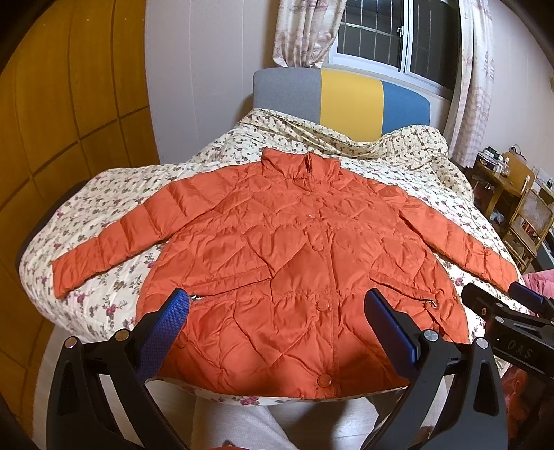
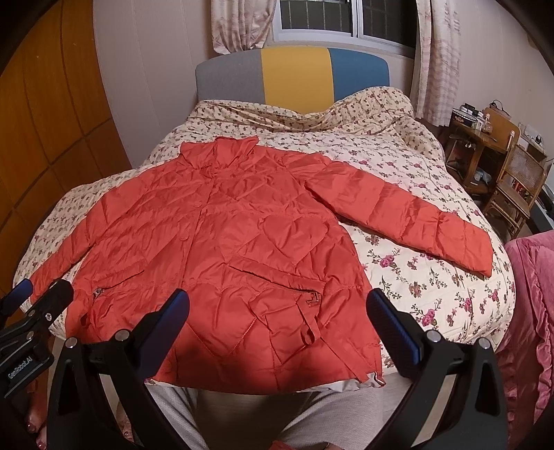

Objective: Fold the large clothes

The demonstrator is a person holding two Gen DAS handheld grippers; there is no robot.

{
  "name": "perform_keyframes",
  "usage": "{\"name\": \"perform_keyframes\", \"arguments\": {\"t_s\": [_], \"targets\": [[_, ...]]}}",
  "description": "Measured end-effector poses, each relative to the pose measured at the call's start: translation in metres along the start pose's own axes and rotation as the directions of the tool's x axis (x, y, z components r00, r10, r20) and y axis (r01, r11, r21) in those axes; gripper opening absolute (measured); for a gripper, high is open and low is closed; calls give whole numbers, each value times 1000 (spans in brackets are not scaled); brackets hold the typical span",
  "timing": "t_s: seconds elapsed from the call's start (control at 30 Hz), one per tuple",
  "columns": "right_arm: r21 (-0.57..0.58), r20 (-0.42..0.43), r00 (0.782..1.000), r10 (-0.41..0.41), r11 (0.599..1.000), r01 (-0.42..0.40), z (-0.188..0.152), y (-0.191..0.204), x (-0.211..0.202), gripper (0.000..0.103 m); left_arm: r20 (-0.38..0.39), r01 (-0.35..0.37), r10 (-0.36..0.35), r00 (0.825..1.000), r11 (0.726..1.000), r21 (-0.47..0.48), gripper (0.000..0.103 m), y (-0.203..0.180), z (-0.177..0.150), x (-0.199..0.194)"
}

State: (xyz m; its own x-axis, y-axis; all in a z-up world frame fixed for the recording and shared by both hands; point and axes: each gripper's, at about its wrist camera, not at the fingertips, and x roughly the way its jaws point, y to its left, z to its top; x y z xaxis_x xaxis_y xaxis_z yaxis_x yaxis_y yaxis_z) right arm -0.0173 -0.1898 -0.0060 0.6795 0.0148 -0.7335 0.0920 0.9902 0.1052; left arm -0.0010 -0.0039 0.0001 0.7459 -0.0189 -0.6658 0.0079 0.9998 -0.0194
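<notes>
An orange quilted puffer jacket (image 1: 284, 249) lies flat and face up on a bed, buttoned down the front, collar toward the headboard and hem at the near edge of the mattress. Both sleeves are spread out to the sides, angled down and away from the body. The bed is covered by a cream floral quilt (image 1: 104, 207) (small red and brown sprigs on a pale ground), which bunches into a raised ridge near the headboard on the window side. The headboard (image 1: 346, 100) is upholstered in three vertical panels: grey, yellow and blue.

The left gripper (image 1: 277, 318) hovers over the jacket's lower front with its blue-padded fingers spread wide and nothing between them. The right gripper (image 2: 277, 318) hangs the same way above the hem near a zipped pocket, jaws wide apart and empty; neither touches the fabric.

Behind the bed, a window (image 1: 398, 34) with a grille shows dark outside, framed by pale patterned curtains (image 1: 304, 31). A wooden panelled wardrobe (image 1: 69, 121) fills the wall on one side. On the other side stand a cluttered wooden desk (image 2: 477, 138) and a cane-backed chair (image 2: 519, 183), and a pink ruffled fabric (image 2: 529, 311) sits beside the bed's near corner.
</notes>
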Motion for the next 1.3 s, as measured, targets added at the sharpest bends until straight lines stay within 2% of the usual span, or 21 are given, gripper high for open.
{"name": "perform_keyframes", "arguments": {"t_s": [0.3, 0.4, 0.53, 0.67, 0.77, 0.87, 0.97, 1.13, 1.23, 1.3], "targets": [[5, -8, 1000, 3, 1000, -3, 0, -5, 11, 101, -26, -11, 11, 1000, 1000, -1, 100, 3, -4, 11], [16, -2, 999, 42, 999, -42, 1, -14, 23, 101, -26, -9, 8, 1000, 1000, -5, 100, 8, -6, 19], [65, 26, 989, 148, 987, -150, 3, -39, 49, 101, -54, 14, -17, 998, 999, -43, 100, 24, -12, 37], [163, -56, 996, 75, 984, -65, 4, -77, 88, 101, -124, -33, 24, 992, 997, -65, 100, 42, -18, 67], [282, -43, 998, 50, 959, -36, 4, -114, 108, 101, -147, -68, 57, 988, 995, -76, 100, 57, -20, 90], [414, -32, 998, 49, 910, -31, 6, -155, 128, 101, -158, -90, 73, 985, 991, -100, 100, 74, -16, 113], [565, -22, 998, 61, 824, -38, 6, -195, 148, 101, -162, -118, 98, 982, 986, -119, 100, 91, -6, 140], [720, -2, 999, 33, 694, -22, 5, -243, 169, 76, -150, -163, 143, 978, 978, -132, 100, 109, 17, 172], [799, 50, 999, 18, 599, -50, 4, -270, 174, 68, -140, -180, 161, 977, 974, -135, 100, 115, 28, 191], [826, 71, 997, -6, 561, -55, 3, -283, 174, 63, -141, -200, 181, 973, 970, -136, 100, 120, 33, 205]]}}
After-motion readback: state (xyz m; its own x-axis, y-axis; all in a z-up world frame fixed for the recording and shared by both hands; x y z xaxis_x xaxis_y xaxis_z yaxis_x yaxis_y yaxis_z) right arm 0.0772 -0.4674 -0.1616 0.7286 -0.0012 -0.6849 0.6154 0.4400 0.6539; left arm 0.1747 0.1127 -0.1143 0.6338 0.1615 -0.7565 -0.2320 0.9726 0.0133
